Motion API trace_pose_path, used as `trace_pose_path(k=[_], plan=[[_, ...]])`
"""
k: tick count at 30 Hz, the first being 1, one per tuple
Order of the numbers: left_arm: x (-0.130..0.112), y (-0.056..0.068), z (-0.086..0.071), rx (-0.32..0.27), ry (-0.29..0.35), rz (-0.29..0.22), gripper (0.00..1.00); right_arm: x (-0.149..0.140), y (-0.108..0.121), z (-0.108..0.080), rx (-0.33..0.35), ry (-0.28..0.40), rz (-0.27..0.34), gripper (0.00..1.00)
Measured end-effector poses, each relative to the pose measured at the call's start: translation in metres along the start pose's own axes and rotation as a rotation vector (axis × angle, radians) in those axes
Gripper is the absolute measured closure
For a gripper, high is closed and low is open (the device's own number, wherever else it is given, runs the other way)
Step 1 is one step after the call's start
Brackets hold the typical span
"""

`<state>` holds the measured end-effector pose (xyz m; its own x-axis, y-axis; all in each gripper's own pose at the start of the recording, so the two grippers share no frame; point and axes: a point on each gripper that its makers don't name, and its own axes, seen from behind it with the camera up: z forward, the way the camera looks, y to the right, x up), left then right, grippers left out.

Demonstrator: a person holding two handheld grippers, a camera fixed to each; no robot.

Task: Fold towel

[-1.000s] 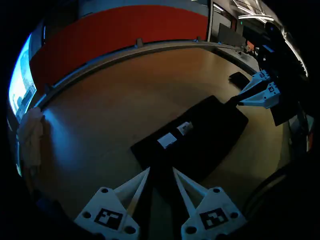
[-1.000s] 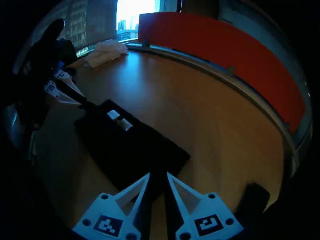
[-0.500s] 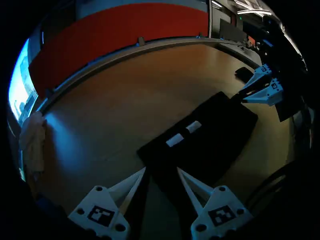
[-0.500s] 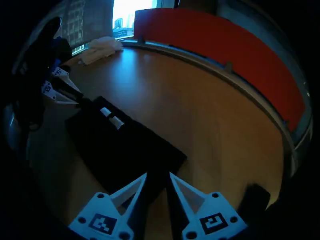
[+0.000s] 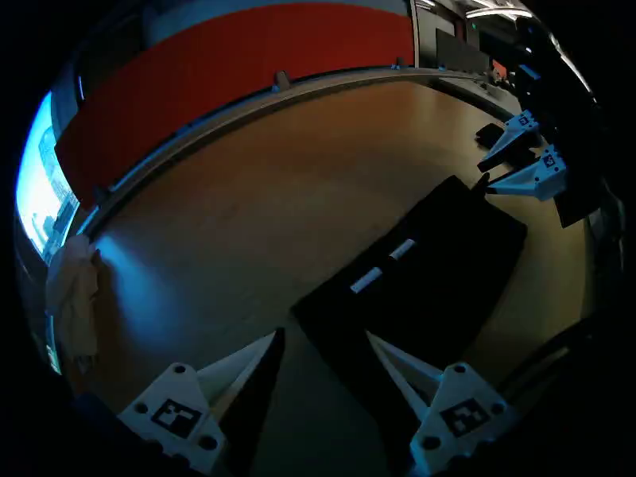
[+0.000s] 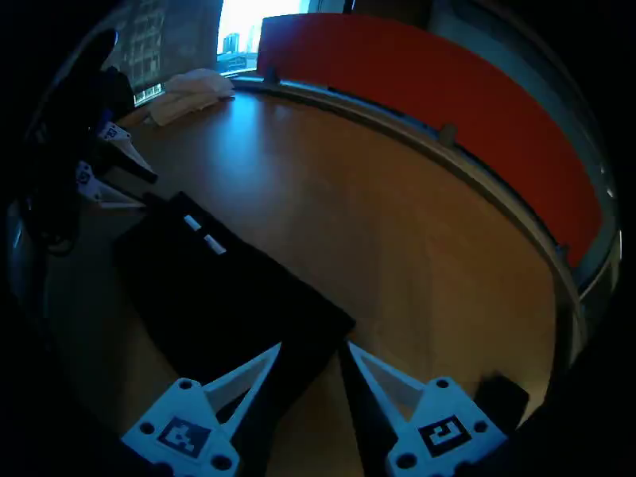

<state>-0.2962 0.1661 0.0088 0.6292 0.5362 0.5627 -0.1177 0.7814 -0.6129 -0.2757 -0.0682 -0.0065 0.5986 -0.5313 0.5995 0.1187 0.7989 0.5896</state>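
1. The left gripper (image 5: pixel 322 354) has its fingers spread wide and pinches nothing; the near corner of the flat black rectangular cloth towel (image 5: pixel 445 262) lies between the fingertips.
2. The right gripper (image 6: pixel 312 358) is likewise spread, gripping nothing; the opposite towel corner lies between its fingers.
3. Two small white tags (image 5: pixel 366 280) sit on the towel near one long edge.
4. The towel lies flat on the brown wooden tabletop (image 5: pixel 262 199); a small dark object (image 6: pixel 497 393) rests just beside the right gripper.
5. At the far table edge stands a red partition panel (image 6: pixel 445 71); a pale crumpled cloth (image 6: pixel 187 83) lies below a bright window (image 6: pixel 238 24).
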Motion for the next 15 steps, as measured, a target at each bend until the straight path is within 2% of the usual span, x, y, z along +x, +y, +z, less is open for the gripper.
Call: trace_pose_path(k=[4,6,7,15], plan=[[0.002,-0.005,0.0,0.01,0.0,0.003,0.2,0.001,0.004,0.003,-0.011,-0.001,0.007,0.48],[0.002,-0.007,0.0,0.014,-0.002,0.002,0.13,0.003,0.005,0.004,-0.012,0.001,0.01,0.39],[0.002,-0.009,0.0,0.017,-0.002,0.0,0.11,0.003,0.006,0.004,-0.014,0.003,0.011,0.37],[0.005,-0.021,-0.003,0.045,0.007,-0.002,0.1,0.004,0.01,0.002,-0.029,0.006,0.013,0.35]])
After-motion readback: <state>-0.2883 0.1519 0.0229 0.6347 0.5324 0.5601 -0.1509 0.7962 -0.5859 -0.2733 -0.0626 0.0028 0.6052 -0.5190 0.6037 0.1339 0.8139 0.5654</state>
